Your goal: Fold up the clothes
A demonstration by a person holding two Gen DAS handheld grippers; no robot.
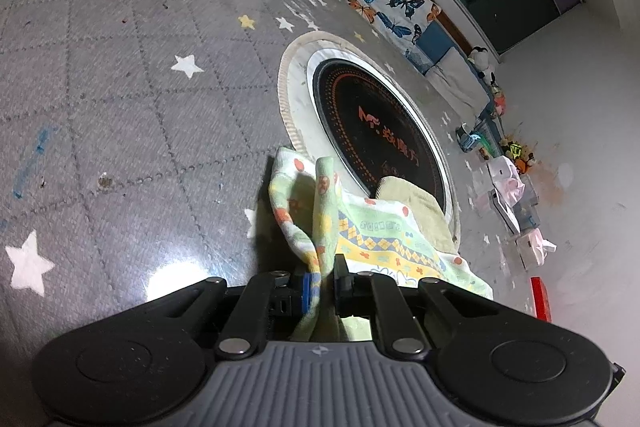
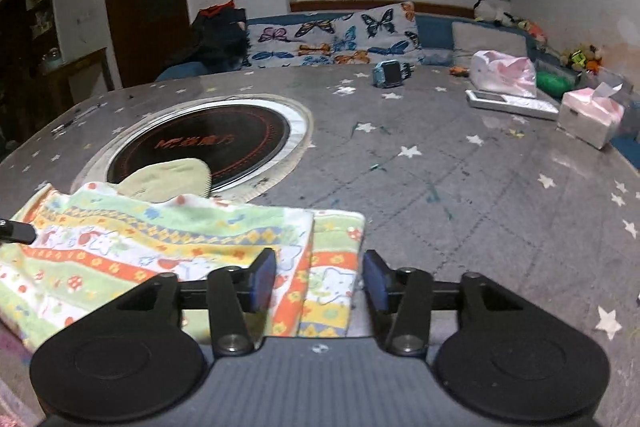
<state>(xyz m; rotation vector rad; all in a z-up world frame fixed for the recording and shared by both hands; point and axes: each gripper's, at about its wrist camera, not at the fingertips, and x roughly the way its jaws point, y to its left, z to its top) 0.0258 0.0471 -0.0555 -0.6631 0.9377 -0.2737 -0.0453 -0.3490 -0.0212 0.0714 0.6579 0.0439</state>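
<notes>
A pale green cloth with orange and yellow patterned bands lies partly folded on the grey star-print table. In the left wrist view my left gripper is shut on a bunched edge of this cloth, which rises in a loop just ahead of the jaws. In the right wrist view my right gripper stands open, its blue pads apart with the cloth's folded corner lying flat between them, not pinched. A plain beige piece pokes out from under the cloth onto the round black hob.
The hob is set into the table with a pale ring around it. A tissue box, a remote, a pink bag and a blue toy sit at the far right. Butterfly cushions line a sofa behind.
</notes>
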